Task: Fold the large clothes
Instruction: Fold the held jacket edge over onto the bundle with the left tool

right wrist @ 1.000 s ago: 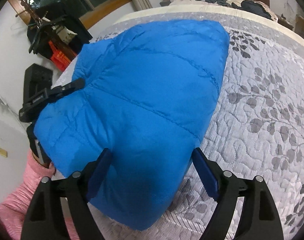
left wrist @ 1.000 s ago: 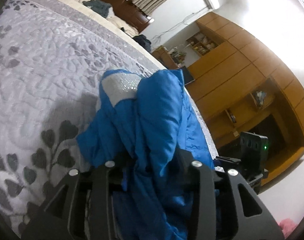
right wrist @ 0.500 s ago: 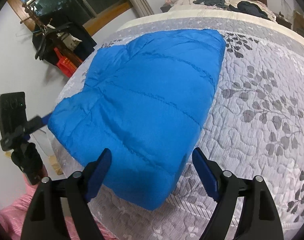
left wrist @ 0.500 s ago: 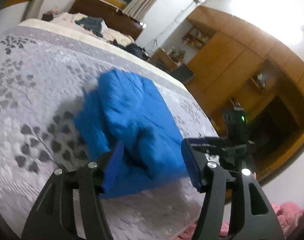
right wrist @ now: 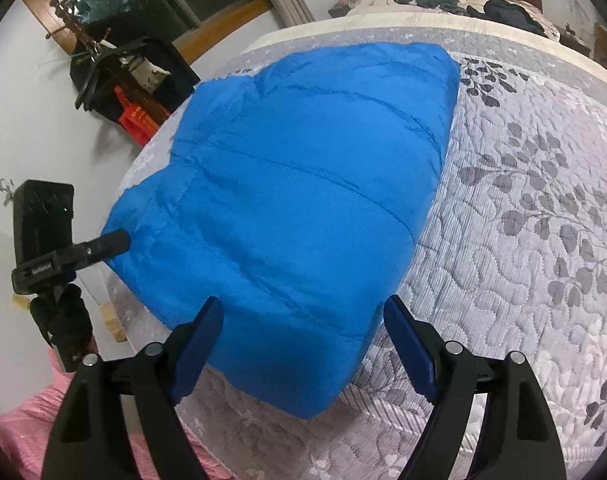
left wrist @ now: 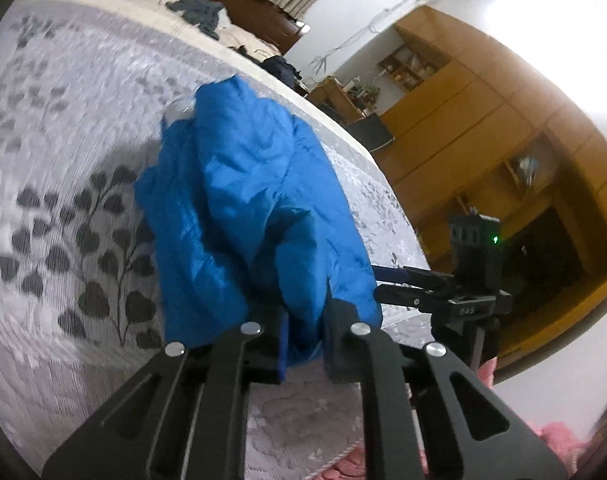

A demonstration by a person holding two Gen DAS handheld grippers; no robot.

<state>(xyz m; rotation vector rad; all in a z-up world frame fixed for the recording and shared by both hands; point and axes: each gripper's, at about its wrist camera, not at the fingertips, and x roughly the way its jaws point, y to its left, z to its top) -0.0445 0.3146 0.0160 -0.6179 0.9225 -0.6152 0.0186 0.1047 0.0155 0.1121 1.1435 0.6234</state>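
most folding looks done: the jacket [right wrist: 303,200] lies compact on the bed [right wrist: 523,240]. my left claw [left wrist: 305,338] pinches its edge, my right claw [right wrist: 303,344] is spread above it.

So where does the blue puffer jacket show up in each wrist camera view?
Left wrist: blue puffer jacket at centre, its near edge pinched in the left gripper.
Right wrist: jacket at centre, ahead of the open right gripper.
Shared landmark: grey leaf-print bedspread.

We cannot see the blue jacket's [left wrist: 255,208] near hem behind the left gripper's [left wrist: 305,346] fingers. Motion blurs the bedspread [left wrist: 63,160]. The shelf items [left wrist: 407,68] are too small to identify.
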